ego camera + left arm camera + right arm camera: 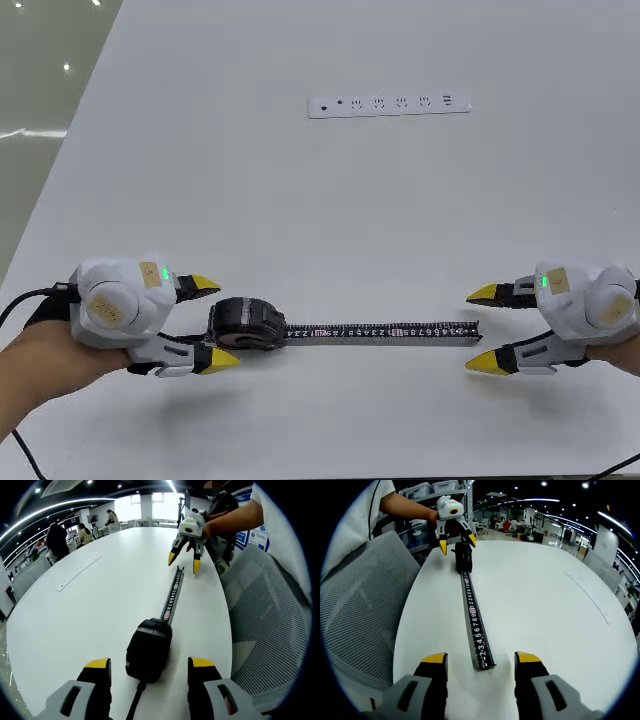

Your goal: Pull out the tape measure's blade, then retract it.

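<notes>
A black tape measure case [246,323] lies on the white table, its dark numbered blade [385,331] drawn out to the right and lying flat. My left gripper [212,322] is open, its yellow tips on either side of the case's rear without touching it; the case [149,649] sits just ahead of its fingers. My right gripper [484,328] is open around the blade's end hook [473,331]. In the right gripper view the blade's end [484,663] lies between my jaws, free, and the case [463,556] is far off by the left gripper [454,538]. The right gripper [184,562] shows in the left gripper view.
A white power strip [388,104] lies flat at the far middle of the table. A thin black cord trails from the case toward me [136,705]. A grey mesh chair [365,610] stands beside the table's near edge. People stand in the far room.
</notes>
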`<state>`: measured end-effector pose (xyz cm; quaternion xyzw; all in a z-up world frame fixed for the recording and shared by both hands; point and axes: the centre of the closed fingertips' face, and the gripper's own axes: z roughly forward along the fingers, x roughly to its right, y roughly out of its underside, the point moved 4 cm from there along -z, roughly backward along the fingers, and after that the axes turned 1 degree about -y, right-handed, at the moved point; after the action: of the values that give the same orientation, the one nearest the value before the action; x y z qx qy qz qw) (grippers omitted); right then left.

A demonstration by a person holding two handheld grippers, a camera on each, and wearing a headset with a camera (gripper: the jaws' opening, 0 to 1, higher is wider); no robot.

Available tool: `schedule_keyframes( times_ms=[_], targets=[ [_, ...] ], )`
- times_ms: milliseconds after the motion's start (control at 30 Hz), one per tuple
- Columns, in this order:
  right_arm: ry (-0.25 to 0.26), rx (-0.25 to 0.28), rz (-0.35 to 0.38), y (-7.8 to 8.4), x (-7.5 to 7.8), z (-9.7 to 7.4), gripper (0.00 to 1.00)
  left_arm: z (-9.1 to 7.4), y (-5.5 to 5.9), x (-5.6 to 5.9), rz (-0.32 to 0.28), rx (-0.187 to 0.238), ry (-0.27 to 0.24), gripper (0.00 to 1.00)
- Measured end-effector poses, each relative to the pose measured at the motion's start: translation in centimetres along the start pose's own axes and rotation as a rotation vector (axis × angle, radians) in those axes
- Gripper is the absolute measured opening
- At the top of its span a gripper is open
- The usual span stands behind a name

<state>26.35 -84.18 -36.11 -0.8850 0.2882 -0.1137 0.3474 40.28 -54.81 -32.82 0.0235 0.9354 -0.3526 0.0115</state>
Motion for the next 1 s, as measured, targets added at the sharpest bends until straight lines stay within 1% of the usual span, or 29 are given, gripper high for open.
schedule_keyframes(
  times_ms=[100,267,333,367,433,500,533,600,633,667,700,767,800,867,933,1000],
  targets=[
    [0.013,0.004,0.000,-0.2,0.0,-0.2,0.57,-0.2,0.2,0.0,-0.017,-0.004,-0.011,0.65],
    [0.049,0.006,0.010,-0.7,0.0,-0.7,0.64,-0.9,0.1,0.1,-0.047,0.011,-0.032,0.70],
    [0.058,0.009,0.016,-0.9,-0.1,-0.9,0.67,-1.1,0.0,0.3,-0.070,0.024,-0.030,0.73],
    [0.065,0.012,0.027,-1.0,-0.2,-0.9,0.68,-1.3,-0.1,0.3,-0.086,0.034,-0.039,0.74],
    [0.077,0.008,0.026,-1.0,-0.3,-1.0,0.70,-1.5,-0.1,0.5,-0.110,0.046,-0.044,0.77],
    [0.094,-0.010,0.058,-0.9,-0.5,-1.1,0.72,-1.7,-0.1,0.7,-0.118,0.057,-0.054,0.79],
    [0.100,-0.010,0.058,-0.9,-0.5,-1.1,0.73,-1.7,0.0,0.8,-0.122,0.058,-0.056,0.79],
    [0.109,-0.002,0.065,-1.0,-0.8,-1.3,0.75,-1.9,0.2,0.8,-0.148,0.061,-0.074,0.81],
    [0.117,-0.003,0.073,-1.0,-0.8,-1.4,0.76,-2.0,0.1,0.9,-0.177,0.081,-0.074,0.82],
    [0.124,-0.004,0.079,-0.9,-0.8,-1.4,0.78,-2.1,0.2,1.0,-0.175,0.079,-0.073,0.82],
    [0.137,0.000,0.098,-0.9,-0.8,-1.5,0.79,-2.2,0.4,1.1,-0.168,0.072,-0.082,0.83],
    [0.167,-0.005,0.139,-0.7,-0.5,-1.6,0.81,-2.3,0.6,1.3,-0.169,0.070,-0.091,0.83],
    [0.170,0.002,0.152,-0.8,-0.7,-1.6,0.81,-2.4,0.7,1.4,-0.192,0.077,-0.101,0.83],
    [0.188,-0.001,0.158,-0.8,-0.9,-1.5,0.83,-2.5,0.8,1.6,-0.219,0.085,-0.109,0.85],
    [0.193,0.003,0.181,-0.9,-1.1,-1.5,0.83,-2.5,1.0,1.9,-0.222,0.089,-0.119,0.86],
    [0.203,0.014,0.190,-1.1,-1.1,-1.5,0.84,-2.5,1.3,2.4,-0.236,0.090,-0.115,0.86]
  ],
)
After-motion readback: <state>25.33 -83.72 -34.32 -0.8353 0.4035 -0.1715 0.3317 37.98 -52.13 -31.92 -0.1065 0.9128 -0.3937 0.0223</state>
